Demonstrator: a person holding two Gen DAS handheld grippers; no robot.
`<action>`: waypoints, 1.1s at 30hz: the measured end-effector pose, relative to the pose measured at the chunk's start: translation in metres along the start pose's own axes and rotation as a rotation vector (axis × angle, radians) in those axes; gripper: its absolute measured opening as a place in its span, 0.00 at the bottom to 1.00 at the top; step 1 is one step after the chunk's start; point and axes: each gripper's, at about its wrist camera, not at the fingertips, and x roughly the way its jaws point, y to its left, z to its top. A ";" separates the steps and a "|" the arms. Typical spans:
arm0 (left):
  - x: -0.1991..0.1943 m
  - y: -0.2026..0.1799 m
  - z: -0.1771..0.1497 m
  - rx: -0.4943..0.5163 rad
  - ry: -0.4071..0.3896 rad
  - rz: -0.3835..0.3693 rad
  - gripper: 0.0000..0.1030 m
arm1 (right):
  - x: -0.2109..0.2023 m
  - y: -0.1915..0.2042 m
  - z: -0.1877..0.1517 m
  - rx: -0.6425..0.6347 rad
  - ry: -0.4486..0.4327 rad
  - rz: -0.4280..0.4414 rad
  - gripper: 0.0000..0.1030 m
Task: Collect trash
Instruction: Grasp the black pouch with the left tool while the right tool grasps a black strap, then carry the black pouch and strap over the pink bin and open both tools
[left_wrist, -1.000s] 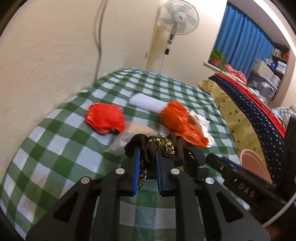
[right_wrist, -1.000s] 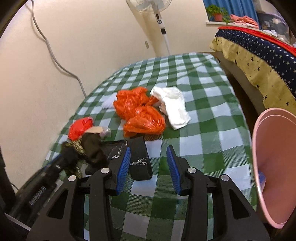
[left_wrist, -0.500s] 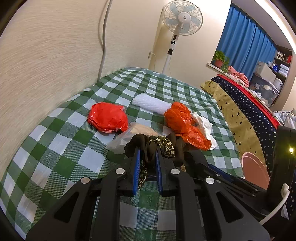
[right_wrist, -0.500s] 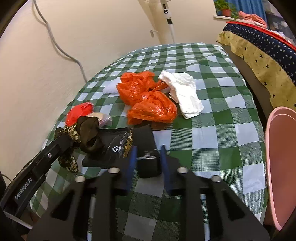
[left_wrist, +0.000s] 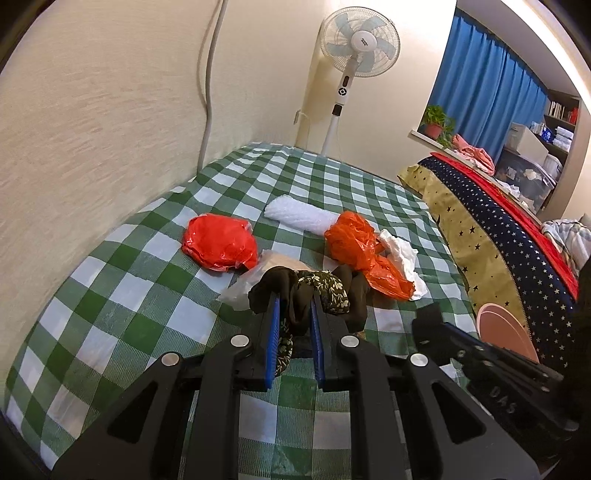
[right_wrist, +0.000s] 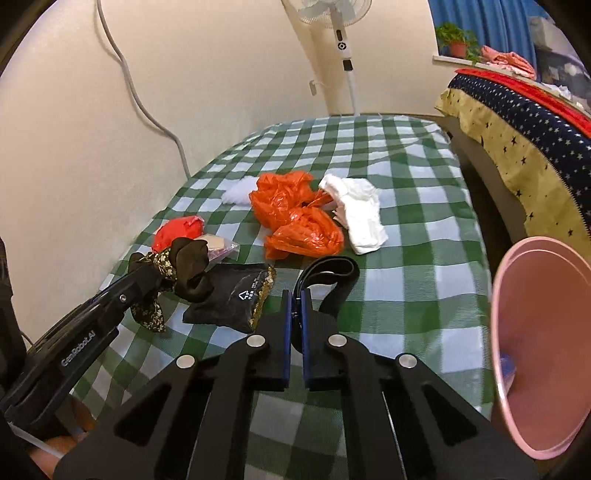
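Right gripper: jaws closed on a black strap, raised above the checked worktop. Left gripper: jaws clamp dark cloth. Pink bin stands at right.

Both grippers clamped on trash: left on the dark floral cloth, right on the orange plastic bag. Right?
Not quite. The right gripper has just closed on the black strap, not the orange plastic bag, which lies untouched further back in the right wrist view. The left gripper does grip the dark floral cloth.

Both grippers (left, right) clamped.
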 end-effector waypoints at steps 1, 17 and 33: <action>-0.002 -0.001 0.000 0.002 -0.002 -0.001 0.15 | -0.004 -0.001 0.000 -0.002 -0.006 -0.002 0.05; -0.032 -0.028 -0.001 0.086 -0.046 -0.050 0.15 | -0.076 -0.020 0.004 0.014 -0.125 -0.075 0.05; -0.045 -0.057 -0.003 0.141 -0.065 -0.104 0.15 | -0.115 -0.040 0.001 0.032 -0.183 -0.143 0.05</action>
